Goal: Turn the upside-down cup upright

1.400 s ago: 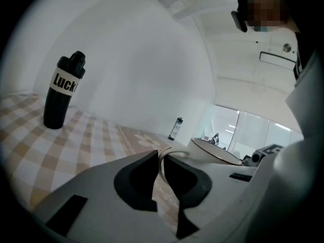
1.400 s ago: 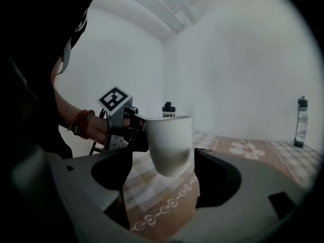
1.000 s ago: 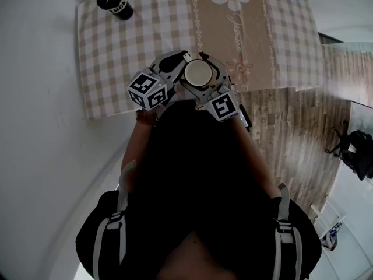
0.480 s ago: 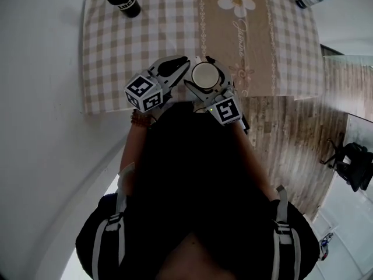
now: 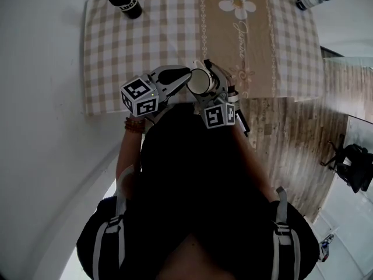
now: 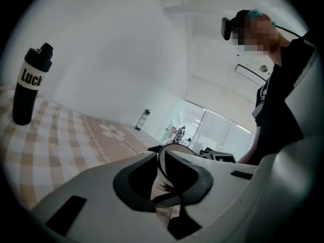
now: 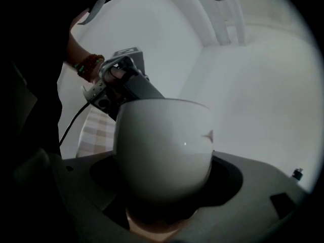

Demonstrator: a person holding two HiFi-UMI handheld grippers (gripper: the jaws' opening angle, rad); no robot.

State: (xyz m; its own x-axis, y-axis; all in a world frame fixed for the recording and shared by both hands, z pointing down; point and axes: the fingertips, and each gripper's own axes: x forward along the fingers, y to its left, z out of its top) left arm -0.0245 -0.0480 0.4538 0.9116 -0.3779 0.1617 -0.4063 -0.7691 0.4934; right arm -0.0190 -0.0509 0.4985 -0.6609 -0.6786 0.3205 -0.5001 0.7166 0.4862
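A: Cup (image 7: 162,140) position?
B: Clamped across its body in the right gripper (image 5: 203,85), held clear of the checked tablecloth (image 5: 145,45) above the table's near edge. Rim end faces the left gripper (image 6: 161,161).
A: Left jaws?
B: Narrow slot between them, and they have just been closing. Cup rim sits in that slot, but I can't tell if the pads press it. Black bottle (image 5: 125,0) stands at the far corner.

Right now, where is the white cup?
The white cup is held in the right gripper, mid-frame in the head view, above the checked tablecloth's near edge.
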